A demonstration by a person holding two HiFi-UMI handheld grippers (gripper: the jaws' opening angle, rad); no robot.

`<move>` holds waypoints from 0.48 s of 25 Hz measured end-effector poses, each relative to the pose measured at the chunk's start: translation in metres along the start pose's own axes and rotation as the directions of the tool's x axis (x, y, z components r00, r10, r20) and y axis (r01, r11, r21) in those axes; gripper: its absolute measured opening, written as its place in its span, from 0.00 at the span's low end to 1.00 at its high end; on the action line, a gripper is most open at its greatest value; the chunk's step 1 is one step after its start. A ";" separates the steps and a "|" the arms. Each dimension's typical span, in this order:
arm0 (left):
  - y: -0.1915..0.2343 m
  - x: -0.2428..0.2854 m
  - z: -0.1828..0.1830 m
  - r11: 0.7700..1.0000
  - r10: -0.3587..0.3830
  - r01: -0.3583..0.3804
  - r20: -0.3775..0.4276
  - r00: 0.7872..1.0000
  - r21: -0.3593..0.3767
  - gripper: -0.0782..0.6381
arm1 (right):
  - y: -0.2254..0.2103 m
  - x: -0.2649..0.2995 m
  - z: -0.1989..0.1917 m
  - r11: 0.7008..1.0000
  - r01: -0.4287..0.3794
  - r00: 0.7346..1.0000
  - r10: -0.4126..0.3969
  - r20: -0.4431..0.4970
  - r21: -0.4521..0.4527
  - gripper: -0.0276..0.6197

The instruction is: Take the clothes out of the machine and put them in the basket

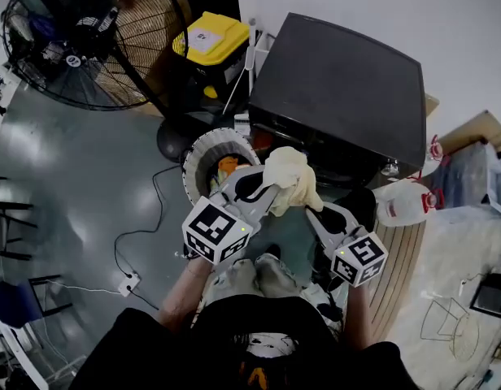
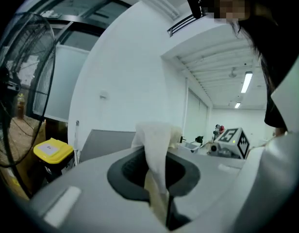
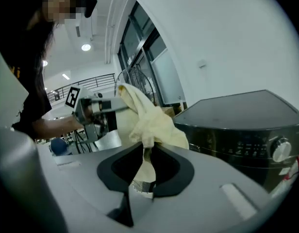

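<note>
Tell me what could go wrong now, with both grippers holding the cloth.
The left gripper and right gripper each pinch only a narrow fold of the cream cloth, so it might slip. The cloth hangs beside the white basket, not over it; released now, it would probably miss.

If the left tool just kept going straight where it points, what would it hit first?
The cream cloth, which the left tool already pinches between its jaws. Past it, probably the front of the dark machine, though depth is hard to judge.
</note>
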State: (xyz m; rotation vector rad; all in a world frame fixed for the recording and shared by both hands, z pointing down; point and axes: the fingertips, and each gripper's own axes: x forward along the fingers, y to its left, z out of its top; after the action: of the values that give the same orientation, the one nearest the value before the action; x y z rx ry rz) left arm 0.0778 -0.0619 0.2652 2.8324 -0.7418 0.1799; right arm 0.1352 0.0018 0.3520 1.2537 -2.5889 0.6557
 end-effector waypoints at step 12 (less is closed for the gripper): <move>0.031 -0.058 0.098 0.987 0.125 -0.142 0.179 0.976 0.081 0.14 | 0.011 0.124 -0.070 0.986 -0.067 0.968 0.026 -0.249 -0.156 0.83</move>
State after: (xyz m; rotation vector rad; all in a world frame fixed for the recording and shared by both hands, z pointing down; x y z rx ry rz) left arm 0.0190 -0.0836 0.1651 2.9145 -0.9867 -0.0137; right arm 0.0479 -0.0456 0.4539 0.9964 -2.4179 0.5548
